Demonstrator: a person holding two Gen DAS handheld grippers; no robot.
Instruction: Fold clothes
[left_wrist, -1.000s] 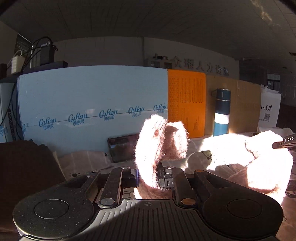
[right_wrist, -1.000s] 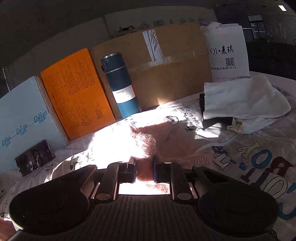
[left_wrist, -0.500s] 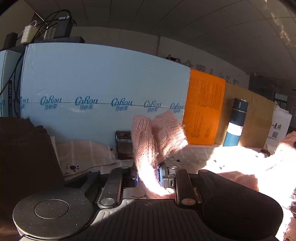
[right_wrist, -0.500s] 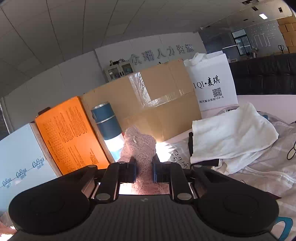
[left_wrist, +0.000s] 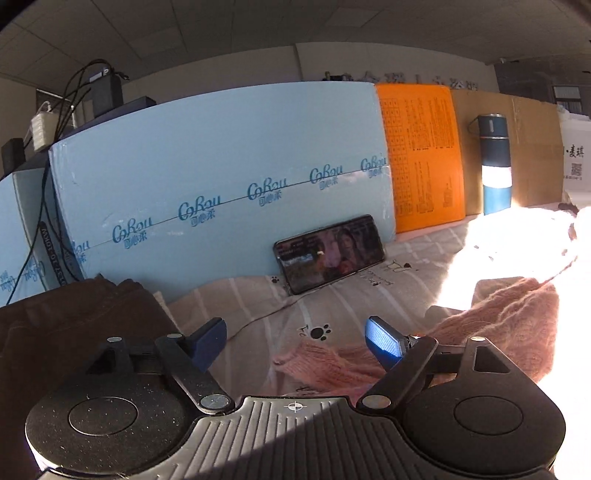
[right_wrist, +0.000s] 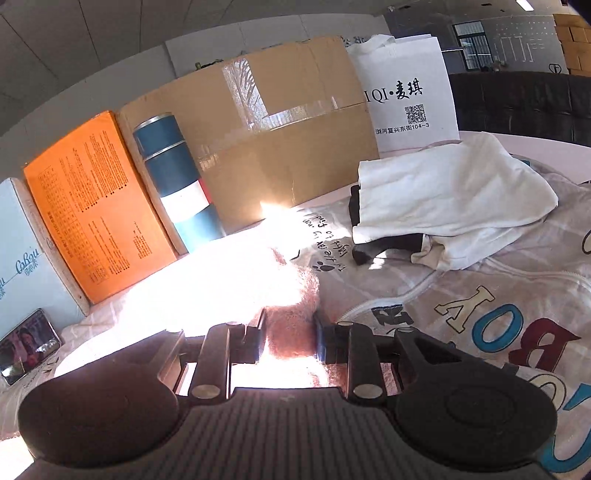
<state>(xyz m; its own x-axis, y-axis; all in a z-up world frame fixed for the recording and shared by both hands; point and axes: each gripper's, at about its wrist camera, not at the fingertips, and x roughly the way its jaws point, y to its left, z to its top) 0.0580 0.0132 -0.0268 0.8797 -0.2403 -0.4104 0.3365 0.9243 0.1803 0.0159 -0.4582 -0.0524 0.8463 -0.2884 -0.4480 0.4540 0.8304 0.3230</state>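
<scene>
The pink knit sweater (left_wrist: 495, 325) looks soft, light, floppy; best pinched at its edges. Left gripper (left_wrist: 295, 338) jaws are spreading, empty, above it; right gripper (right_wrist: 289, 334) jaws are opening, knit between them.

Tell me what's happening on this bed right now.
A person with two handheld grippers is folding a fuzzy pink knit sweater on the printed bedsheet. The left gripper is opening, its fingers clear of the sweater lying below. The right gripper is also opening, the sweater between its fingers.

Fuzzy pink knit sweater (left_wrist: 509, 325) lies crumpled on the paw-print bedsheet (left_wrist: 332, 295), part sunlit and overexposed, in front of the blue thermos (right_wrist: 184, 192).
</scene>
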